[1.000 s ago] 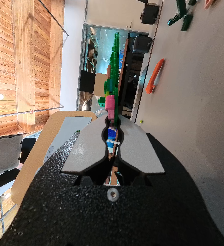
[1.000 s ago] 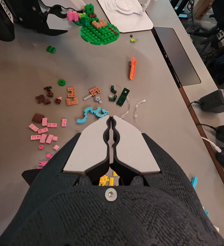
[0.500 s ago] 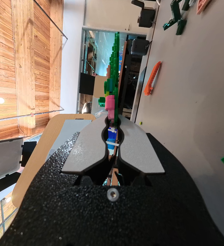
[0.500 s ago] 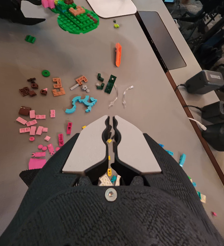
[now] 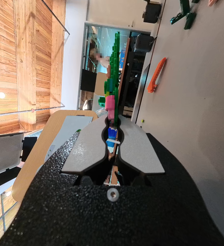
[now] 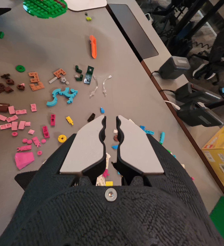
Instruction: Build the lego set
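Note:
My left gripper (image 5: 113,119) is shut on the edge of the green lego base plate (image 5: 116,69), seen edge-on, with pink (image 5: 109,105) and green bricks on it. In the right wrist view the same plate (image 6: 44,8) shows at the top left edge. My right gripper (image 6: 111,117) is open and empty, hovering over loose pieces near the table's right part: a white tile (image 6: 115,131) and a brown round piece (image 6: 115,137) lie between its fingers, below them.
Loose pieces cover the grey table (image 6: 122,82): pink tiles (image 6: 13,119), turquoise arcs (image 6: 63,94), tan plates (image 6: 34,81), brown bits (image 6: 5,86), dark green parts (image 6: 88,75), an orange separator (image 6: 93,46). A yellow box (image 6: 220,157) and power bricks (image 6: 175,67) sit past the right edge. Spacing between my two grippers at the tips: around 30 cm. My left tips are roughly 15 cm from the orange separator (image 6: 93,46).
My right gripper has pulled back toward the near end of the table and opened from nearly shut. The left gripper keeps holding the plate with only slight drift.

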`<action>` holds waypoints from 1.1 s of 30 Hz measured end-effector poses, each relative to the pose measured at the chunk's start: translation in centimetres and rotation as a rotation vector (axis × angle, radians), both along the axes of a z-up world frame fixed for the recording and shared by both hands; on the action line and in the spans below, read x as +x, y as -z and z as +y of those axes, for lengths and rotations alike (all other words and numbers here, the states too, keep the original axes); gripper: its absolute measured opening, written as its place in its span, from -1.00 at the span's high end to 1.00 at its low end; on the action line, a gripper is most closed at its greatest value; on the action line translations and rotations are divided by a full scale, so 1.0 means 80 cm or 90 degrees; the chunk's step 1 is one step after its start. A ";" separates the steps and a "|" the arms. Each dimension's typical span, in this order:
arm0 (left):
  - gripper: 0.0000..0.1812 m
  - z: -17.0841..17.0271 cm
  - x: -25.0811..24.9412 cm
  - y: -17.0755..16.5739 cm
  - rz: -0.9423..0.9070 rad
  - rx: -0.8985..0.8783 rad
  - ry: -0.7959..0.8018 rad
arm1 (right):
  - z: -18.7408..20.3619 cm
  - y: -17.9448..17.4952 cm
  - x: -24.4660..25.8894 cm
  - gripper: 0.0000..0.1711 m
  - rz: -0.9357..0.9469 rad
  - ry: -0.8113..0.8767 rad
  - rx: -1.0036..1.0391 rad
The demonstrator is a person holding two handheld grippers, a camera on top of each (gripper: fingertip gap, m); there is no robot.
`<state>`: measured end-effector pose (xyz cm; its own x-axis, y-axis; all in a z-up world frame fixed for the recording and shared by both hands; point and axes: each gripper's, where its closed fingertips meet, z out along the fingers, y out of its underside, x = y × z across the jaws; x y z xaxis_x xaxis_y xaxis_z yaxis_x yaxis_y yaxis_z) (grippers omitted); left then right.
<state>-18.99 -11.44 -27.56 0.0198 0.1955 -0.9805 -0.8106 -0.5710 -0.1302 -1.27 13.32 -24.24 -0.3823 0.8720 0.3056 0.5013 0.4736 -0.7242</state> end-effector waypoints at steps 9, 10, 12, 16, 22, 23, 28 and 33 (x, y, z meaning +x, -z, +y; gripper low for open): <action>0.91 0.001 0.001 0.001 -0.001 -0.002 0.002 | 0.036 -0.011 0.018 0.85 0.018 0.066 0.017; 0.91 0.001 0.001 0.001 -0.001 -0.002 0.003 | 0.038 -0.012 0.020 0.85 0.020 0.071 0.016; 0.91 0.002 0.002 0.002 -0.001 -0.003 0.004 | 0.043 -0.015 0.023 0.85 0.025 0.079 0.016; 0.91 0.002 0.002 0.003 -0.001 -0.006 0.005 | 0.049 -0.015 0.026 0.85 0.026 0.090 0.022; 0.91 0.002 0.002 0.003 0.001 -0.007 0.004 | 0.048 -0.010 0.024 0.85 0.016 0.088 0.025; 0.91 0.002 0.002 0.003 0.002 -0.008 0.004 | 0.048 -0.009 0.023 0.85 0.014 0.087 0.024; 0.91 0.001 0.001 0.003 0.001 -0.008 0.003 | 0.047 0.000 0.020 0.85 -0.001 0.083 0.021; 0.91 0.002 0.002 0.003 0.003 -0.010 0.005 | 0.044 0.004 0.017 0.85 -0.009 0.077 0.024</action>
